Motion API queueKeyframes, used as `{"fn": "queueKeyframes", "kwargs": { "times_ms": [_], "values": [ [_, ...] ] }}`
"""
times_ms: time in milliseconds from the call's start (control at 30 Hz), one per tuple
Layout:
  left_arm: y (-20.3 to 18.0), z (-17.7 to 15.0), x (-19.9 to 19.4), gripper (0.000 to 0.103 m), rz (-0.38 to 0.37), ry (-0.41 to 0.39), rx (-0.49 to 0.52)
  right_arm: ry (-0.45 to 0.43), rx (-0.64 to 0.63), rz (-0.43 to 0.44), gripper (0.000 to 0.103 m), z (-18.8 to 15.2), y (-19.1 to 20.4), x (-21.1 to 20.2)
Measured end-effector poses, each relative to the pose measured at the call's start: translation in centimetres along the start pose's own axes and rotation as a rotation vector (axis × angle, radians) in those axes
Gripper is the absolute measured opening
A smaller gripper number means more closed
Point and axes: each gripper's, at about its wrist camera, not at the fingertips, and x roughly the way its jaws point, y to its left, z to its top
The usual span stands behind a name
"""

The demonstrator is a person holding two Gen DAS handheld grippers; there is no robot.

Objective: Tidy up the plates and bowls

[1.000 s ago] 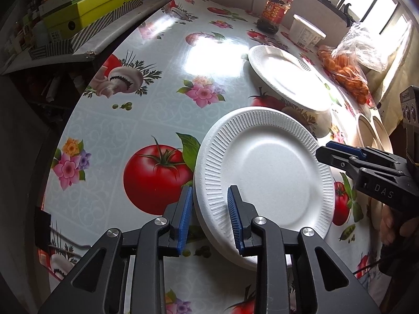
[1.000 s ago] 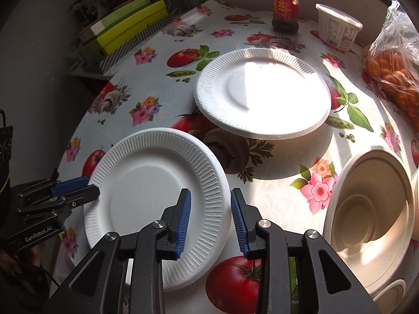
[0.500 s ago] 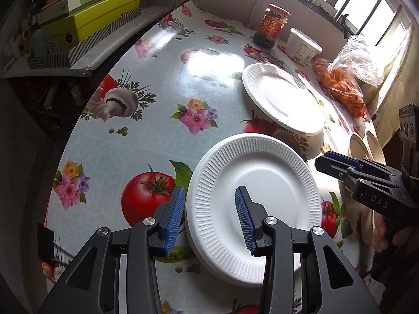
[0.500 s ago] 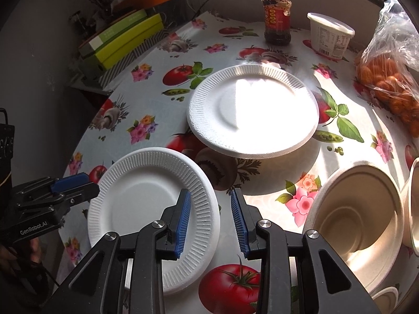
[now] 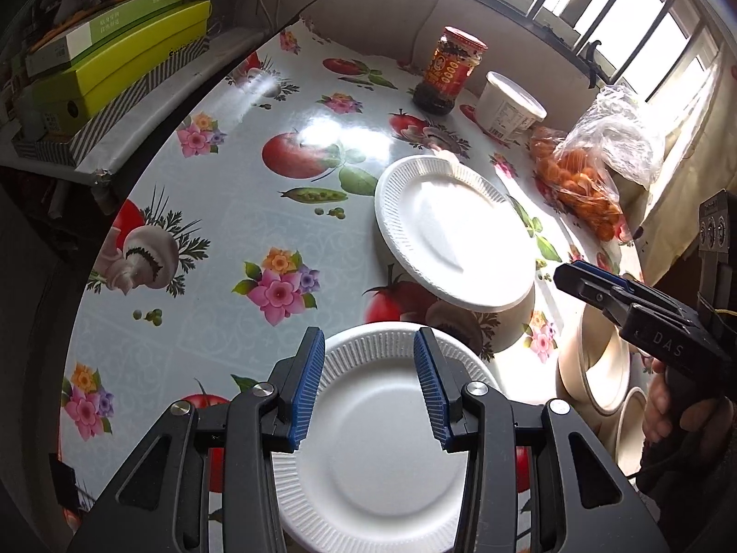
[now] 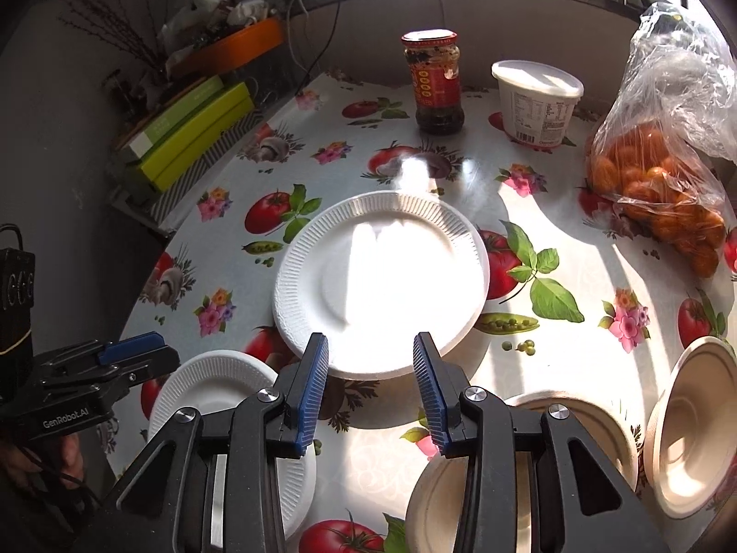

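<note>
**Both jaws released above the plates**

The left gripper [image 5: 368, 382] hangs over the near plate [image 5: 382, 461], jaws released, nothing between them. That plate lies flat on the counter [image 5: 221, 239]. The far plate [image 6: 382, 285] sits mid-counter, apart from it. The right gripper [image 6: 371, 385] has just opened its jaws, empty. 2 bowls [image 6: 691, 428] rest at right.

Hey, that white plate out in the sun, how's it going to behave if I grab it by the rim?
The far plate looks like thin foam, so probably very light and may flex when pinched. Its ribbed rim should give some grip. On the glossy tablecloth it will likely slide if nudged.
</note>
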Motion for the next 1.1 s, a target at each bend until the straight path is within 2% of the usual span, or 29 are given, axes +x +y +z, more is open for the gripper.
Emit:
{"fn": "queueKeyframes", "kwargs": {
  "times_ms": [233,500,733,933,1100],
  "values": [
    [-1.3,2.1,2.3,0.042,0.001,0.034,0.0,0.017,0.037,-0.034,0.038,3.1,-4.0,1.3],
    [-1.5,4.3,4.9,0.042,0.005,0.066,-0.037,0.111,0.075,-0.014,0.038,4.2,-7.1,4.8],
    [-1.3,4.4,7.4,0.042,-0.002,0.132,-0.077,0.157,0.094,0.017,0.038,3.9,-8.0,7.0],
    [-1.5,4.4,8.0,0.042,-0.005,0.142,-0.086,0.171,0.097,0.03,0.036,3.9,-8.1,7.7],
    [-1.6,4.6,8.2,0.042,-0.009,0.148,-0.083,0.177,0.096,0.031,0.028,3.9,-8.0,7.9]
  ]
}}
